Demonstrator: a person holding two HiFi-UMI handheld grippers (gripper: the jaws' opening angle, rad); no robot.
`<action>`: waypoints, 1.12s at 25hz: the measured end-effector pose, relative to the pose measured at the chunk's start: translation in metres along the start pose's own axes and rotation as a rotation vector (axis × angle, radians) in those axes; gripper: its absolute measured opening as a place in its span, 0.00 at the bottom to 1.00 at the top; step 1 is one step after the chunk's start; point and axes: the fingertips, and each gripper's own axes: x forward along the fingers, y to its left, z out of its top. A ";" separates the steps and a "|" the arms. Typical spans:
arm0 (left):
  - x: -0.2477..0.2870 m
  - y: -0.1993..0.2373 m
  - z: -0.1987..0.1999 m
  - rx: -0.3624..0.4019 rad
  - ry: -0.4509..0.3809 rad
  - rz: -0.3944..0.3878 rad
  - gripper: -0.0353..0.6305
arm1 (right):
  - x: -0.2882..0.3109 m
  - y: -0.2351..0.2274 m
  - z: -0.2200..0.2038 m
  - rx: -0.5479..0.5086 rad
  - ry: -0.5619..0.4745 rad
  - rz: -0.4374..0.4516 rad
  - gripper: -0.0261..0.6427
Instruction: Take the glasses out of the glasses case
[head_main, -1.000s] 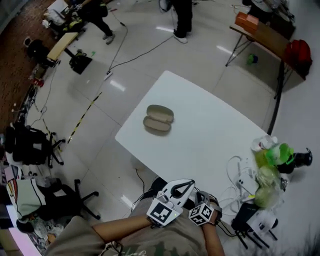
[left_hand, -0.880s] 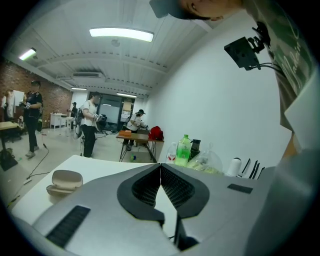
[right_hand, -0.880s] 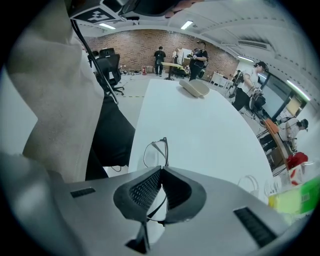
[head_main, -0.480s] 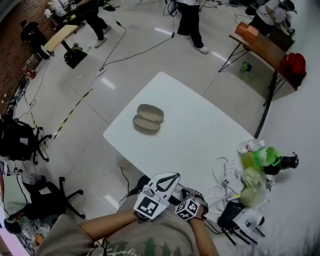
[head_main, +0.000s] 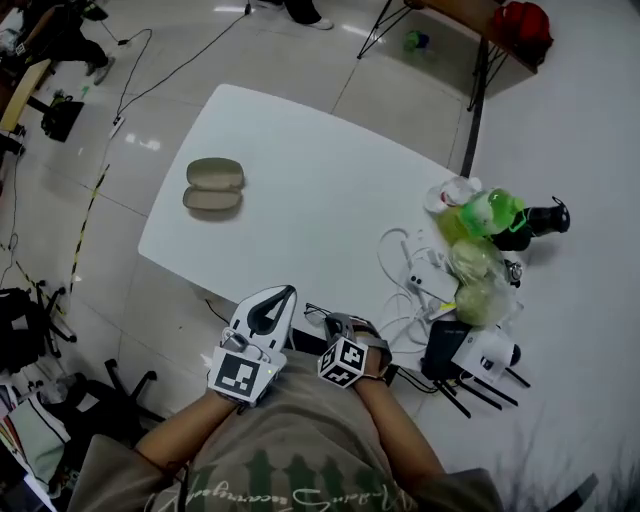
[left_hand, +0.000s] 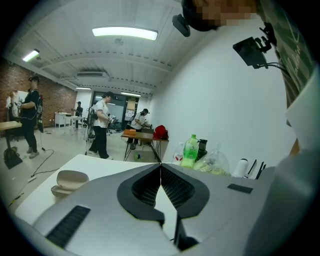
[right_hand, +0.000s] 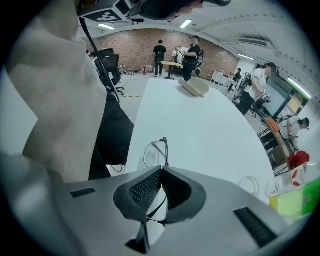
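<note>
Two quick ones from A: where were the glasses, and what did each gripper have?

B: Glasses (right_hand: 155, 152) were out of the glasses case (head_main: 213, 186). Right gripper (right_hand: 161, 173) had its jaws pressed together on one thin temple arm, with the lens hanging past the tips over the near edge of the table (head_main: 330, 190). Left gripper (left_hand: 161, 168) was closed flat, with nothing between the jaws. The case sat open at the far left corner, well apart from both grippers.

A: So the removal looked done. What was the step in hand?

B: My read: setting the glasses down. The grip was on one wire arm only, so the frame could pivot or slip. I'd move further in from the edge and lower until the frame rests on the table. Then I'd open the jaws slowly and keep the squeeze light, since that arm would bend easily. The cable tangle (head_main: 410, 270) on the right was worth avoiding.

A: Any difference between views?

B: The right gripper view showed the pinch itself, and exactly which part was clamped. From the head view the glasses (head_main: 317, 312) were only a faint outline beside the right gripper (head_main: 335, 322), so the grip was unreadable there. The head view gave the layout instead: case, the left gripper (head_main: 284, 294), table edge and clutter. The left gripper view added the case (left_hand: 67, 181) side-on, lid up. No view showed whether the frame touched the table.
</note>
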 end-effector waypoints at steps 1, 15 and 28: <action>0.001 0.000 -0.001 -0.001 0.005 -0.002 0.06 | -0.001 0.000 -0.001 0.003 0.003 0.001 0.07; 0.012 -0.017 -0.011 -0.026 0.028 -0.040 0.06 | -0.008 -0.001 -0.009 0.024 0.009 0.003 0.07; 0.010 -0.013 -0.011 0.010 0.024 -0.030 0.06 | -0.013 -0.005 -0.017 0.032 0.016 -0.018 0.07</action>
